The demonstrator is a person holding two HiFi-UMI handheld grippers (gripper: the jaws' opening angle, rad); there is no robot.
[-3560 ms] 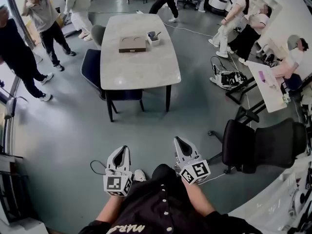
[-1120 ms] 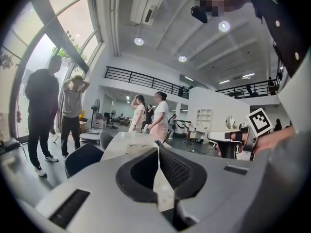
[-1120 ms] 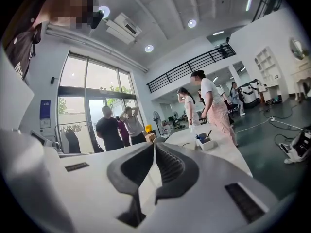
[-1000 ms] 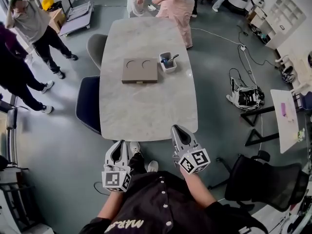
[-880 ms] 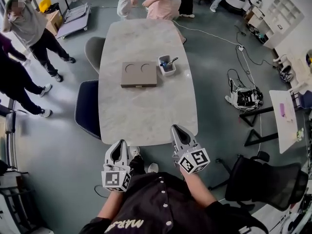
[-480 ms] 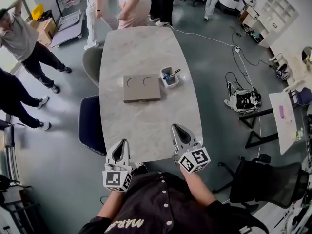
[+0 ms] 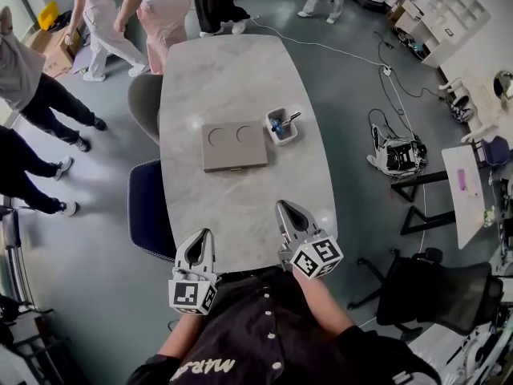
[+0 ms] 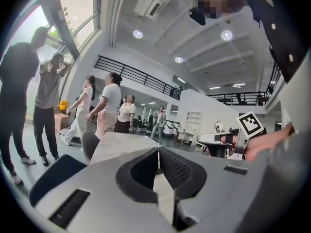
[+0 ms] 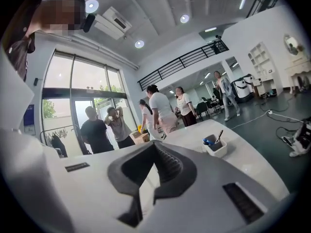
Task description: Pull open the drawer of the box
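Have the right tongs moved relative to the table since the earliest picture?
Yes: forward, toward the table. The right tongs, then well short of it, now overlie its near edge.

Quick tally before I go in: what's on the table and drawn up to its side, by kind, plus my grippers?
Brown box: 1
White pen holder: 1
Chairs drawn up: 2, grey chair and dark blue chair
Grippers: 2, left gripper and right gripper, jaws shut and empty
Total: 6

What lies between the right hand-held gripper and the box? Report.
Only bare tabletop separates the right hand-held gripper and the box, in the head view.
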